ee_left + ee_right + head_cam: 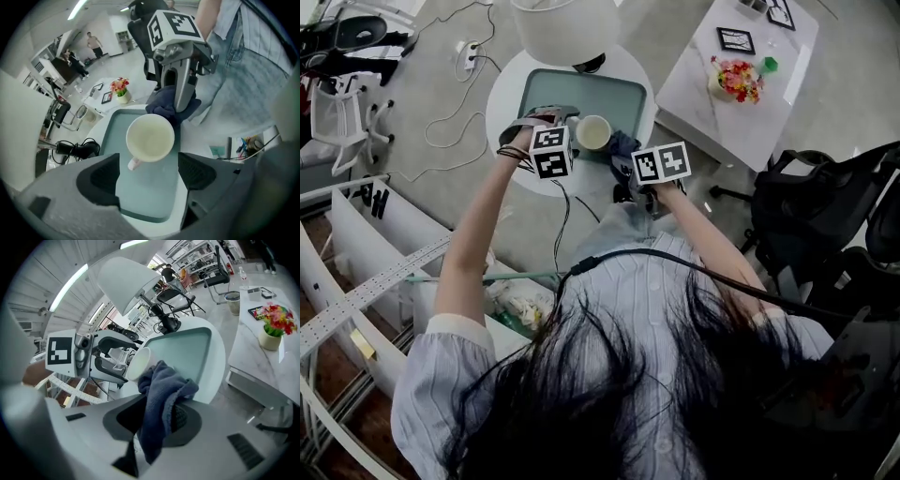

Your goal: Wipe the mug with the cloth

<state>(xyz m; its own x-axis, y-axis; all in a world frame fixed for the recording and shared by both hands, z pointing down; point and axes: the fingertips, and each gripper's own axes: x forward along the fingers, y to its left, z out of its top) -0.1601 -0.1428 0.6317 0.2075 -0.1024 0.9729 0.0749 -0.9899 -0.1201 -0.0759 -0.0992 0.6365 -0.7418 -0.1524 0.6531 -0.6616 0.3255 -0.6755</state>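
The head view shows a round white worktop [502, 103] that carries a rectangular grey-green tray [581, 94] with rounded corners. A white mug [593, 132] stands on the tray near its front edge, mouth up. In the left gripper view the mug's smooth, cream-coloured inside can be seen down to the bottom. Its small handle [134, 163] points back towards the left gripper [147, 171]. That gripper's dark padded jaws are spread wide over the tray, with the mug ahead of them and not touched.

The right gripper [157, 420] has its jaws pinched on a dark blue cloth [161, 399]. The cloth is soft, thick-piled and bunched into folds, and hangs down between the pads. Its upper bulge lies against the side of the mug opposite the handle, at the tray's edge.

On a separate white marble-patterned table [769, 112], well apart from the worktop, a small pale pot [733, 80] holds red and yellow flowers.
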